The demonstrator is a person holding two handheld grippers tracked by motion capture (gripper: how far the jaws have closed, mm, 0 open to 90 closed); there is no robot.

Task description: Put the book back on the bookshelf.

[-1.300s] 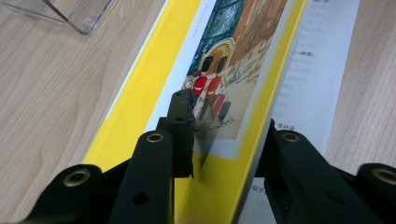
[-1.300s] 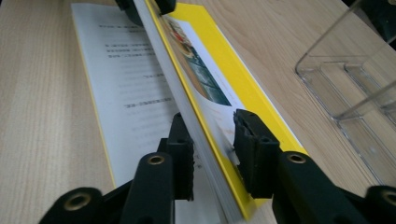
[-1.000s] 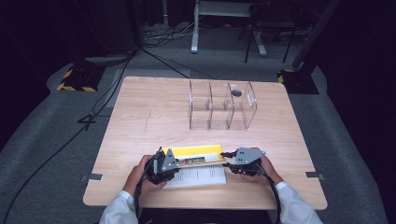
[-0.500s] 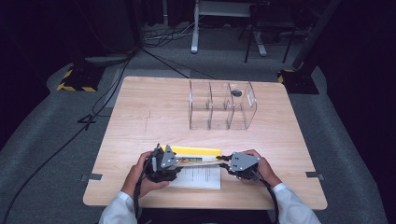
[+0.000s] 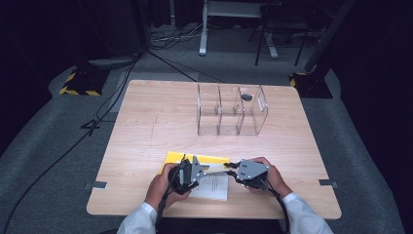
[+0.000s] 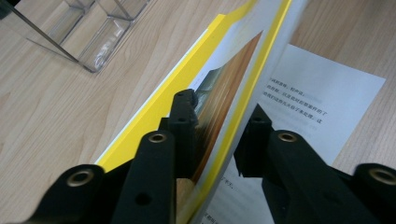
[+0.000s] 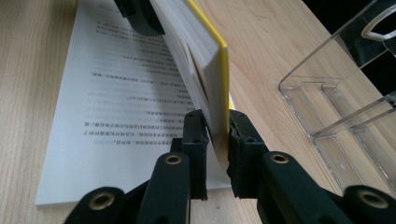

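Wooden surface [image 5: 146,126]: clear divider rack [image 5: 231,109] stands well behind, printed sheet [image 7: 116,93] beneath. Left claw [image 6: 219,135], jaws just closing, and right claw [image 7: 217,140] both clamp the tilted yellow booklet [image 6: 233,84].

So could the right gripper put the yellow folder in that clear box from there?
Probably yes. The right gripper and the left gripper each pinch an end of the yellow folder, lifted off the paper. Bare table lies between it and the clear box, whose open slots look free.
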